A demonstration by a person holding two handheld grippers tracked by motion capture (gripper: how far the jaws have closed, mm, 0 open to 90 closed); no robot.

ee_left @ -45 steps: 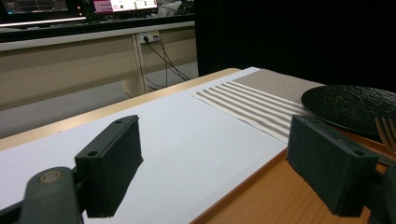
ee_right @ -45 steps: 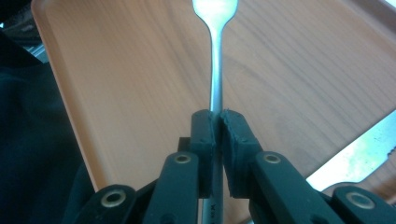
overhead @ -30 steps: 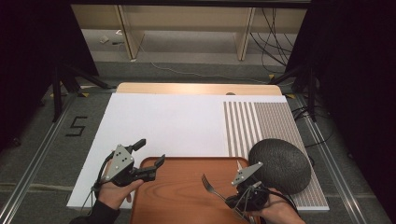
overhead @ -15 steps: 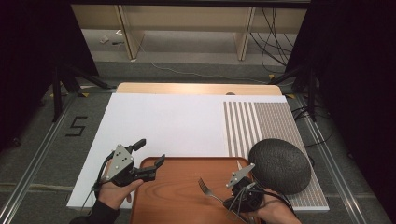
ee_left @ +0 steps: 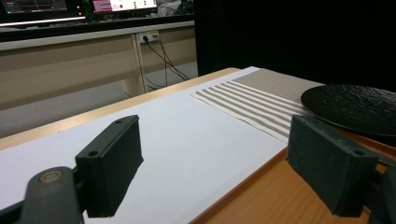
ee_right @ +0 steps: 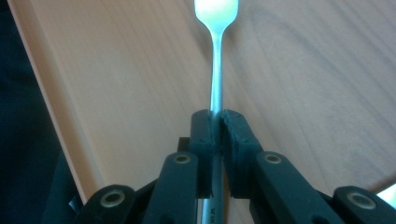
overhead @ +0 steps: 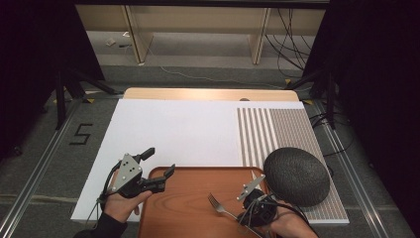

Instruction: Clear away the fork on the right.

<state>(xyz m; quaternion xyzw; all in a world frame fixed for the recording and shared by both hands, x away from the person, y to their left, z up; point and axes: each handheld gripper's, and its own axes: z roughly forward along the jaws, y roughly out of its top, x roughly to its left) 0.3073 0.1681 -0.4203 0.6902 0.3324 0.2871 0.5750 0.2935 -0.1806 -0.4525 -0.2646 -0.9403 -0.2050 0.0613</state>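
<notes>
Right gripper (overhead: 249, 214) is clamped on the fork (overhead: 220, 207) handle, tines over the wooden tray (overhead: 188, 218). Left gripper (overhead: 159, 166) stands with jaws spread wide at the tray's left edge, holding nothing.

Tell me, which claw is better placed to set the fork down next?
Probably the right claw: it is already shut on the fork over the wooden tray. The left claw is open and holds nothing, at the tray's left edge.
</notes>
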